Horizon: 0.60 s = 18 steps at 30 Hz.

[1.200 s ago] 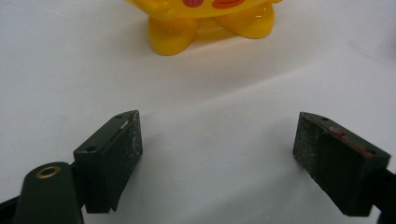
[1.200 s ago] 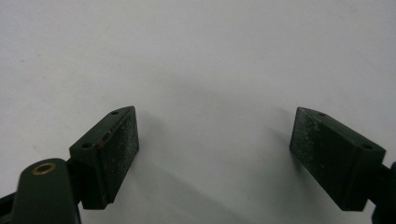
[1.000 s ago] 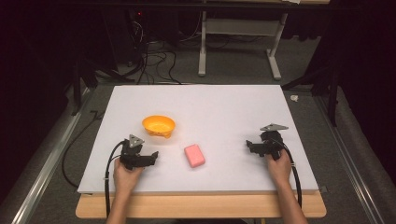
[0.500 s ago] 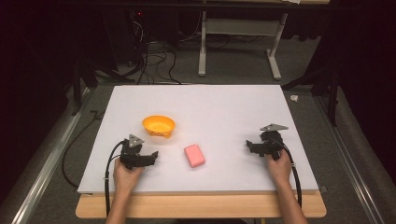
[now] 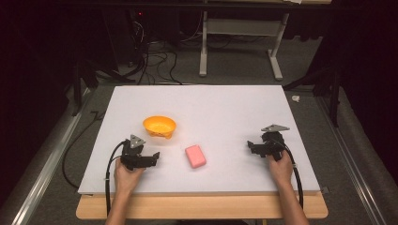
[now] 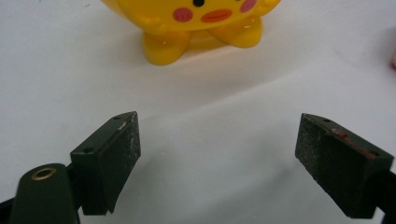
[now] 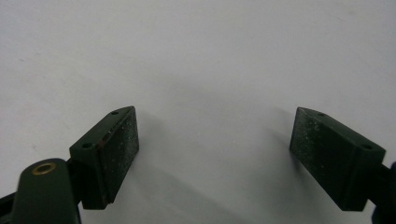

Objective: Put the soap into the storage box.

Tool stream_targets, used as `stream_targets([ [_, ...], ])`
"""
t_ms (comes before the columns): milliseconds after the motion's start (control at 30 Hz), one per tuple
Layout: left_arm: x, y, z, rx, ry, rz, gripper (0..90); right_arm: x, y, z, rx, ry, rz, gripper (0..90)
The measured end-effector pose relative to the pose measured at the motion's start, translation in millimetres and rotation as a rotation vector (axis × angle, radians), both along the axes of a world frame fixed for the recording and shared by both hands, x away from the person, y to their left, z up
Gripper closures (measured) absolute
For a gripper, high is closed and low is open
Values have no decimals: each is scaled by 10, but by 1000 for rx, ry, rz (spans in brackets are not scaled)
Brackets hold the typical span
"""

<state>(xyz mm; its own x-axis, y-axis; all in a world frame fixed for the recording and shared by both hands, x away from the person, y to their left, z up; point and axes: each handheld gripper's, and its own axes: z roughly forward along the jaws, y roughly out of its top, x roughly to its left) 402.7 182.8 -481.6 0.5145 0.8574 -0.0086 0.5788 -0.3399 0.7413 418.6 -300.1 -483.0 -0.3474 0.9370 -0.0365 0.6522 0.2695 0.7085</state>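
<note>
An orange-yellow bowl (image 5: 159, 126) with a cartoon face and small feet (image 6: 198, 28) stands left of centre on the white board (image 5: 220, 103). A pink block (image 5: 195, 156) lies on the board between the two hands. My left gripper (image 5: 152, 158) rests at the front left, just below the bowl, and stands open (image 6: 217, 154) with bare board between its jaws. My right gripper (image 5: 252, 147) rests at the front right, open (image 7: 212, 154) and empty, pointing towards the pink block.
The board lies on a wooden table (image 5: 202, 208) whose edge shows at the front. Cables (image 5: 150, 61) and a grey table frame (image 5: 204, 47) stand on the floor behind. Metal rails (image 5: 42, 154) run along both sides.
</note>
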Motion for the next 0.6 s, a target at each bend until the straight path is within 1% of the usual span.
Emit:
stream_targets([
  [100, -28, -22, 42, -16, -10, -22, 150, 0, 0, -1, -2, -1, 1, 162],
  [267, -73, -64, 100, -24, -26, -45, 152, -1, 0, -1, -5, -4, 2, 162],
  [367, -90, -91, 140, -32, -25, -64, 153, -2, 0, -1, -5, -4, 3, 162],
  [500, -105, -128, 182, -48, -33, -78, 152, -2, 0, -1, -5, -4, 2, 163],
  [600, -116, -162, 214, -51, -37, -92, 153, -2, 1, -1, -5, -5, 3, 162],
])
